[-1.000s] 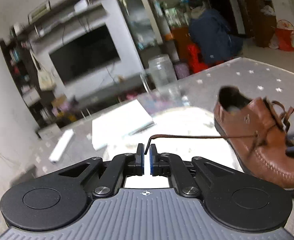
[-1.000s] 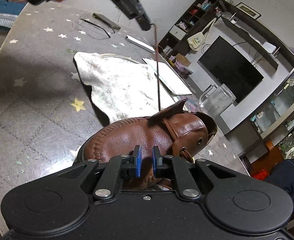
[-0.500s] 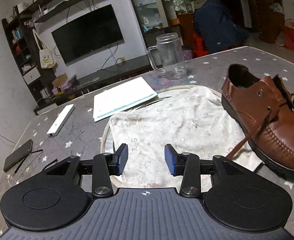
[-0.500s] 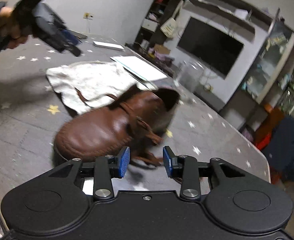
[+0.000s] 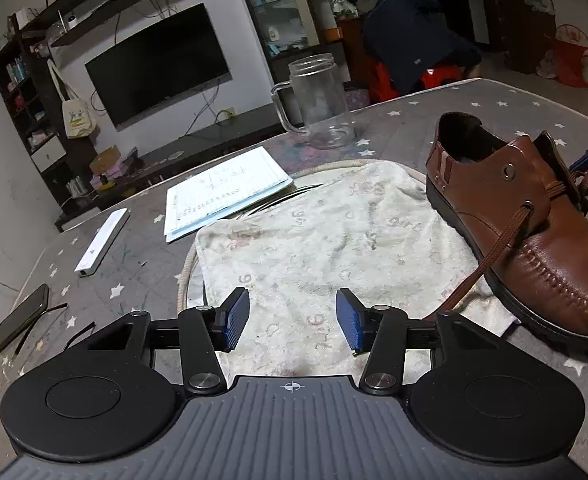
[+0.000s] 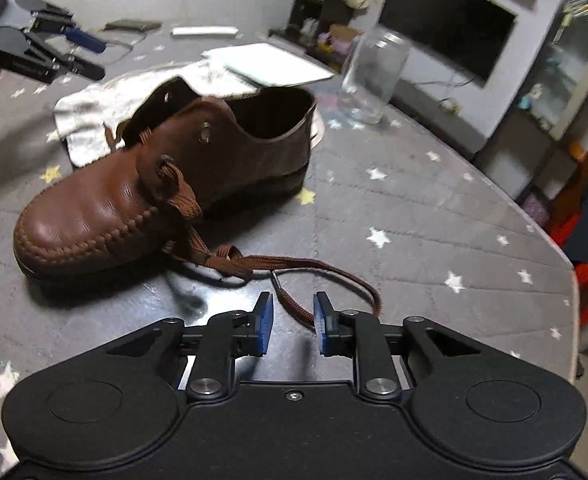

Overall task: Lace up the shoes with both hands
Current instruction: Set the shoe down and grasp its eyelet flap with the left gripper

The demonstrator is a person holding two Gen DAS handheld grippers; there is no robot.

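Since a second ago, the left gripper [image 5: 292, 320] has let go of its lace end and has been opening; it now hangs half-spread and empty over the towel [image 5: 314, 240]. Jaws closing, the right gripper [image 6: 292, 322] straddles the loose lace [image 6: 294, 304] beside the shoe [image 6: 162, 184] near the tabletop [image 6: 414, 200] edge; it should pinch close to the tip.

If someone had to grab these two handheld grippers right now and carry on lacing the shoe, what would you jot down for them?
Left gripper: open, nothing between its pads, over the white cloth; its jaws have just been opening.
Right gripper: open but just closing, with the loose lace end lying between its pads, not yet pinched.
Brown shoe: on the starred table, its far side on the cloth.
Done: lace runs through the lower eyelets, one end trailing out each side.
Left: upper eyelets look empty; thread them, then tie.
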